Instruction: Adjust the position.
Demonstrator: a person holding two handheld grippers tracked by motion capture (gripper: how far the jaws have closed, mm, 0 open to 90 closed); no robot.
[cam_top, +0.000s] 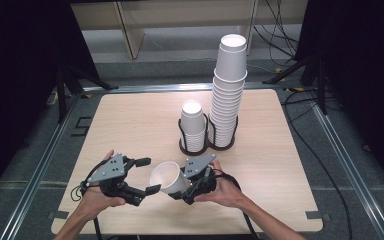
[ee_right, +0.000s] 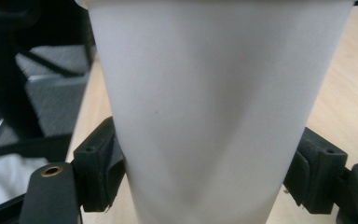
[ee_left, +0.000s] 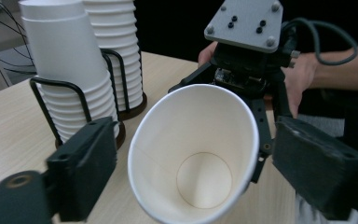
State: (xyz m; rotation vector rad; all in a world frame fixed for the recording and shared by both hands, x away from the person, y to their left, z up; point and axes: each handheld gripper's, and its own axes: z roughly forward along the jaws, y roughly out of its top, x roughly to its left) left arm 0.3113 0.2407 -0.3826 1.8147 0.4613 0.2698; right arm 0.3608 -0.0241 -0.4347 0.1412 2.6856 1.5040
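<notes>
A single white paper cup (cam_top: 166, 176) lies tipped on its side above the table's near edge, its mouth facing left. My right gripper (cam_top: 181, 182) is shut on the cup's lower body; in the right gripper view its pads (ee_right: 100, 163) press into the cup wall (ee_right: 205, 93), which is slightly dented. My left gripper (cam_top: 147, 175) stands open at the cup's mouth. In the left gripper view its two jaws flank the cup rim (ee_left: 135, 154) with a narrow gap on each side, and I look straight into the empty cup (ee_left: 200, 154).
A black wire holder (cam_top: 207, 145) stands mid-table with a short cup stack (cam_top: 192, 127) and a tall, leaning cup stack (cam_top: 227, 95). Both stacks (ee_left: 70, 70) sit just beyond the held cup. The wooden table (cam_top: 130, 115) has bare room at left and right.
</notes>
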